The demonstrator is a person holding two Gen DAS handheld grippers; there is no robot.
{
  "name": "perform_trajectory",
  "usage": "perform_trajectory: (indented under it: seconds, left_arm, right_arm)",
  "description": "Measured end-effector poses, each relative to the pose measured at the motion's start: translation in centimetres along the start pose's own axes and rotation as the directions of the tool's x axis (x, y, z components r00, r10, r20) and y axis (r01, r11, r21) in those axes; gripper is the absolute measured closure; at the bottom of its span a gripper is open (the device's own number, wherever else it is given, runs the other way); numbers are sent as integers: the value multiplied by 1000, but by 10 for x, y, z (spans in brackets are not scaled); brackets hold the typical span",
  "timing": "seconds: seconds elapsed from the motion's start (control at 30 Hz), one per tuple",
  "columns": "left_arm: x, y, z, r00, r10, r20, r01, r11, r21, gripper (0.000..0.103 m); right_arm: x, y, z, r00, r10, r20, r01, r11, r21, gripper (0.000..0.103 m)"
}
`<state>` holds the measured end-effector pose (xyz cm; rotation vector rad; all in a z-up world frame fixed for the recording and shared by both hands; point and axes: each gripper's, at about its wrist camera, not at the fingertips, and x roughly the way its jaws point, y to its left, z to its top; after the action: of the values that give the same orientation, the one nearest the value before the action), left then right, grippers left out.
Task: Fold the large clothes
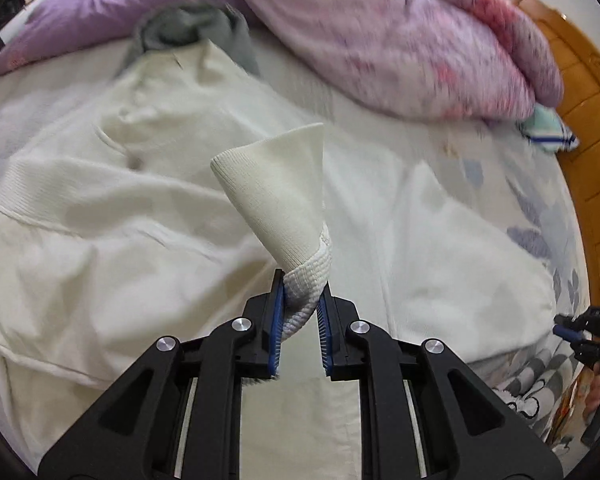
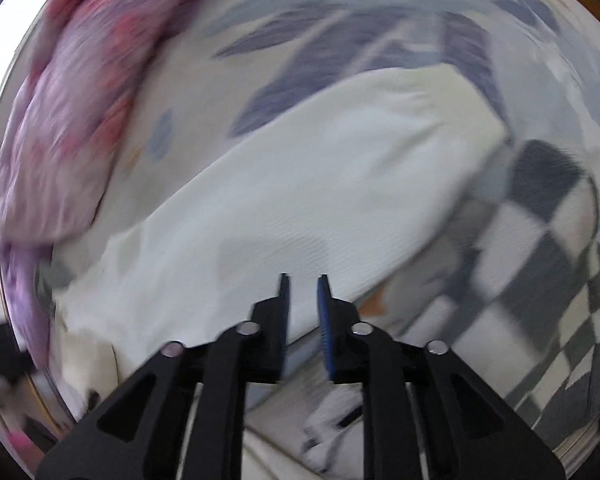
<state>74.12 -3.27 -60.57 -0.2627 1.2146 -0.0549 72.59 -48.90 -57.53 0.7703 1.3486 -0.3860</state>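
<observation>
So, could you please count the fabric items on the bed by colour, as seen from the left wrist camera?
Cream: 1, the sweater, its cuff in the left claw
Purple and pink: 1, the quilt
Grey: 1, the garment
Green and blue striped: 1, the cloth
Total: 4

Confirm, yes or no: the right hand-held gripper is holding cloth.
No, the right hand-held gripper has an empty gap between its fingers, above the cream garment.

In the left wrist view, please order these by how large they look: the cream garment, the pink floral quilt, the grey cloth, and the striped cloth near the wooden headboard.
1. cream garment
2. pink floral quilt
3. grey cloth
4. striped cloth

The garment lies nearest the camera, so its lead over the quilt is unsure.
</observation>
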Motion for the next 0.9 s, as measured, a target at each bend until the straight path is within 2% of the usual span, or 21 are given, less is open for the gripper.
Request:
perform_trajectory:
  seconds: [0.07,0.2,0.3,0.33,0.4,0.47,0.5,0.57,0.63,0.73,0.9]
  left_arm:
    - [11,-9,-4,1000,29,-7,-29,999,18,88]
    - [13,-22,-2,999,40,12,-41,998,57,87]
    - [15,-38,2,995,92,44,-96,991,97,84]
    - [14,-38,2,995,91,36,-94,991,100,81]
    - [15,-41,2,999,47,15,-48,995,90,57]
    - [12,-50,0,1000,13,19,-15,994,104,52]
    - [11,-58,-1,1000,-1,13,0,991,132,46]
    - [10,-69,-3,999,-36,11,34,987,159,45]
    - [11,-73,-2,999,-39,3,38,986,164,45]
    - [7,-62,0,998,-55,-6,56,992,114,45]
    - [-10,-28,3,1000,-10,19,9,999,53,39]
  right_arm:
    - [-2,-16,9,1000,0,8,-1,999,44,69]
    - [-5,-27,20,1000,-6,29,3,995,101,67]
    - [-5,-37,29,1000,-25,13,22,986,167,64]
    - [-5,-39,33,1000,-28,11,26,984,178,64]
    - [-2,-42,37,999,-29,-13,31,977,211,64]
    - [0,-42,44,998,-41,-38,49,971,235,64]
    - [2,-42,46,998,-53,-45,62,969,237,64]
    - [10,-43,50,994,-87,-70,102,962,254,64]
    - [21,-45,55,990,-111,-91,133,952,277,64]
    - [40,-47,60,977,-165,-133,197,937,289,64]
    - [49,-50,59,977,-183,-105,208,918,338,64]
